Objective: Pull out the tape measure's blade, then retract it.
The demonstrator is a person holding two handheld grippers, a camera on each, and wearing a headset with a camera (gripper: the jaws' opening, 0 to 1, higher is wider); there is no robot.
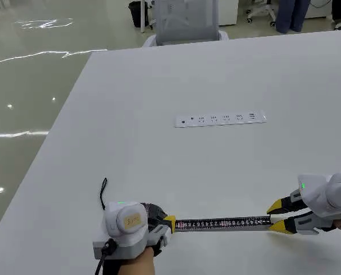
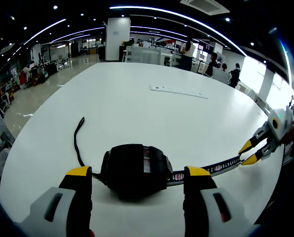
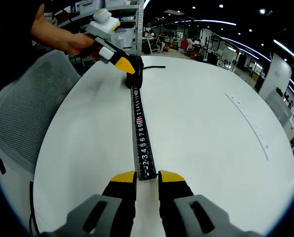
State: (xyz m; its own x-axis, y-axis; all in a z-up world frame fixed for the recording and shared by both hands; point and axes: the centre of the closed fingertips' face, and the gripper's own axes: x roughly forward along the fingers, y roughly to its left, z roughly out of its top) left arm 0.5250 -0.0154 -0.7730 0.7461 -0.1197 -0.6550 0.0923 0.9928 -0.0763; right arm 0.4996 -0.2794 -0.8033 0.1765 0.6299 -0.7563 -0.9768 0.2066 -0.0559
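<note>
A wide white table point(image 1: 159, 86) fills the scene, with a shiny pale floor point(image 1: 27, 74) to its left and a grey mesh chair point(image 1: 185, 23) at its far edge. A white power strip point(image 1: 220, 120) lies flat near the middle of the table.

The tape measure point(image 1: 157, 220), black, rests on the table on the person's side of the power strip and to its left, well apart from it. The left gripper point(image 1: 165, 224) has it: in the left gripper view the jaws stand wide, one yellow tip at each side of the black body point(image 2: 135, 170), holding it between them. A thin black strap point(image 1: 103, 192) trails from the tape measure's far-left side, curling away over the table.

The blade point(image 1: 222, 223), dark with pale numbers, is drawn out and runs low over the table, roughly parallel to the power strip on the person's side of it. Its free end lies nearer the person than the strip's right end. There the right gripper point(image 1: 275, 217) grips it: in the right gripper view the two yellow tips stand a blade's width apart, closed on the blade's last numbers point(image 3: 146, 165).
</note>
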